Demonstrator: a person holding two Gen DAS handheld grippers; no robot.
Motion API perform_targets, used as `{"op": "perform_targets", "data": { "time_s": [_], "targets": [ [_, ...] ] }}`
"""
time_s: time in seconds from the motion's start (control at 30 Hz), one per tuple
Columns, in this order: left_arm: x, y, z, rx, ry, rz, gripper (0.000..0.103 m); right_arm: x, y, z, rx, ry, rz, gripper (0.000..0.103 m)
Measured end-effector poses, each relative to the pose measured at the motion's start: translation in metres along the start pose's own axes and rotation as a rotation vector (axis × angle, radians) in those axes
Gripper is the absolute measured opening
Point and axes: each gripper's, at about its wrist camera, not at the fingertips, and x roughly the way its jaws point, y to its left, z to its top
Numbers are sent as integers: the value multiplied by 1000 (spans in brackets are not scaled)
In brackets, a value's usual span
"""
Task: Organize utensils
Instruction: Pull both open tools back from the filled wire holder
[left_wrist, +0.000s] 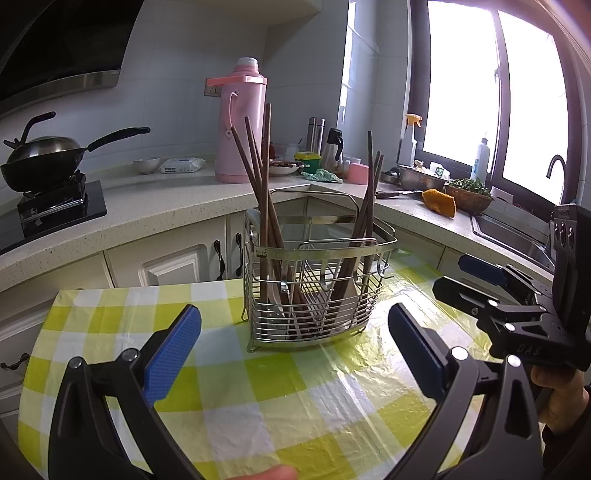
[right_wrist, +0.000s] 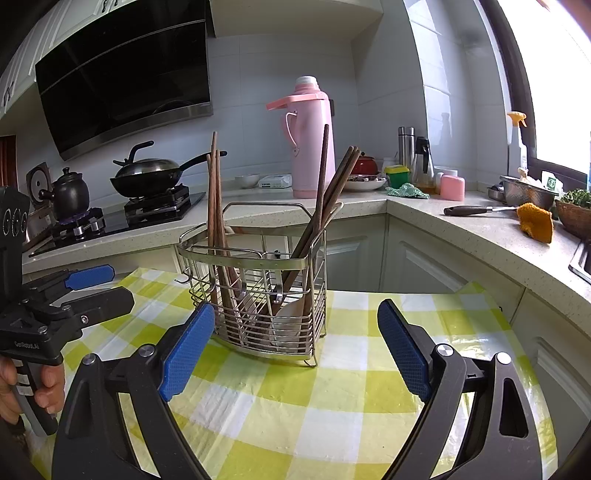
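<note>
Caddy: wire caddy (left_wrist: 314, 291) stands mid-worktop (left_wrist: 258, 406).
Chopsticks: chopsticks (left_wrist: 258, 173) upright in 2 compartments; likely light, stiff, slippery, so grip near the tops.
Jaws: left gripper (left_wrist: 295, 354) and right gripper (right_wrist: 295, 350) wide open, empty.

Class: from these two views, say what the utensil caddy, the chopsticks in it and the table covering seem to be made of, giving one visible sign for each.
Utensil caddy: metal wire, probably stainless steel; thin silvery rods with bright glints.
Chopsticks: apparently wood, possibly bamboo; matt reddish-brown, no shine.
Table covering: yellow-green checked cloth seemingly under clear plastic film; glossy wrinkles catch the window light.
</note>
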Motion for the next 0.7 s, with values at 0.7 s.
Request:
{"op": "perform_targets", "data": {
  "time_s": [0.7],
  "targets": [
    [0, -4, -5, 28, -37, 22, 98, 3, 3, -4, -4, 10, 7, 84]
  ]
}}
